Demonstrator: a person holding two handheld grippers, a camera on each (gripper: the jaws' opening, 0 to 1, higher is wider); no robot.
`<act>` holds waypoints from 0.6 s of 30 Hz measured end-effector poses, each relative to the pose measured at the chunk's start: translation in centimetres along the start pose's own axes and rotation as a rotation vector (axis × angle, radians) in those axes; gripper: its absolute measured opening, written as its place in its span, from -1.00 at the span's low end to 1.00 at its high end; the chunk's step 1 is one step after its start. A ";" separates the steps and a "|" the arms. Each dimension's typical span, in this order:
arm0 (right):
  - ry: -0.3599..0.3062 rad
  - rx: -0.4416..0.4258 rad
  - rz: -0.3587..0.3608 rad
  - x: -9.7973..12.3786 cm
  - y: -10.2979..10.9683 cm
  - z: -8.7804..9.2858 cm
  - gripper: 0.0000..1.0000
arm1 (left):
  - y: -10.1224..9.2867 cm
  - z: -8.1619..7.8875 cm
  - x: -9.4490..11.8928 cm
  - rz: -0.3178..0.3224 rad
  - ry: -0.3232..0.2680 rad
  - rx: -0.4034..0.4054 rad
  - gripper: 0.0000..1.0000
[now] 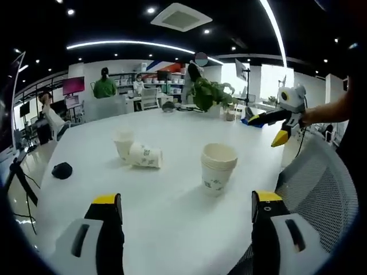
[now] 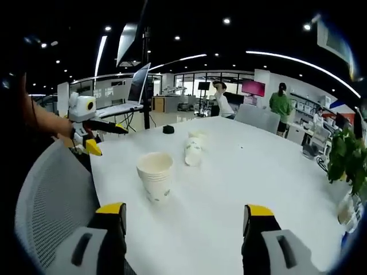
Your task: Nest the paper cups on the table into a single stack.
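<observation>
Two groups of paper cups stood apart on the white table (image 1: 172, 223). In the left gripper view, taken from left to right, a small dark object (image 1: 62, 170) lay near the table's edge; then came an upright cup (image 1: 123, 141) with a tipped cup (image 1: 145, 156) lying on its side against it; then, nearer the camera and well apart from that pair, the nested stack of cups (image 1: 217, 168) stood upright with its mouth open upward. The left hand-held gripper (image 1: 186, 220) hovered low over the table with its yellow-tipped jaws spread wide and nothing between them. Further right, the right hand-held gripper (image 1: 279, 123) was raised off the table's edge above a grey mesh chair (image 1: 318, 189), its jaws apart and empty. In the right gripper view the left hand-held gripper (image 2: 96, 137) appeared at the far left beside a person's arm, the stack (image 2: 155, 175) stood just right of it, and the pair of loose cups (image 2: 194, 149) lay beyond, with a potted plant (image 2: 347, 160) at the far right; that view's own jaws also stood wide open. The step in hand seemed to be the approach to the remaining loose cups, since neither tool carried anything. The next move would probably call for reaching past the stack, closing gently on the rim of the tipped cup without crushing its thin wall, righting it, and lowering it squarely into the stack's open mouth.
</observation>
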State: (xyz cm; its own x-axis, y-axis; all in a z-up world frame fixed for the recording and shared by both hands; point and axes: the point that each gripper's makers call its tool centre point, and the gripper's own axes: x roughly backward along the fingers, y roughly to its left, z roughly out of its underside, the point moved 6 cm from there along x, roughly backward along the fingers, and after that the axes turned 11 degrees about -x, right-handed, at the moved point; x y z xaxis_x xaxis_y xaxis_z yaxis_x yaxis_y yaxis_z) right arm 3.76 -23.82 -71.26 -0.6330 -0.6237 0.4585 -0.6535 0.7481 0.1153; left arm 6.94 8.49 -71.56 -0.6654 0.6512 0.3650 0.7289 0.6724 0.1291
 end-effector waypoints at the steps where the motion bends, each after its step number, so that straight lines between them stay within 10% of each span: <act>1: -0.002 0.001 0.002 0.1 0.0 0.0 0.77 | 0.4 -0.2 -0.2 -0.003 -0.003 0.001 0.81; 18: -0.058 -0.045 0.030 1.7 1.2 2.2 0.99 | 8.1 -4.6 -6.0 -0.027 -0.046 -0.064 0.56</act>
State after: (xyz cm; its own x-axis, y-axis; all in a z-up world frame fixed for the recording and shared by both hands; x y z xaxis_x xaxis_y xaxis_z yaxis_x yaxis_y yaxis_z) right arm 1.00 -24.42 -72.26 -0.6758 -0.6122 0.4104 -0.6155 0.7751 0.1428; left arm 17.57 8.39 -68.49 -0.6909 0.6495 0.3176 0.7181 0.6673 0.1977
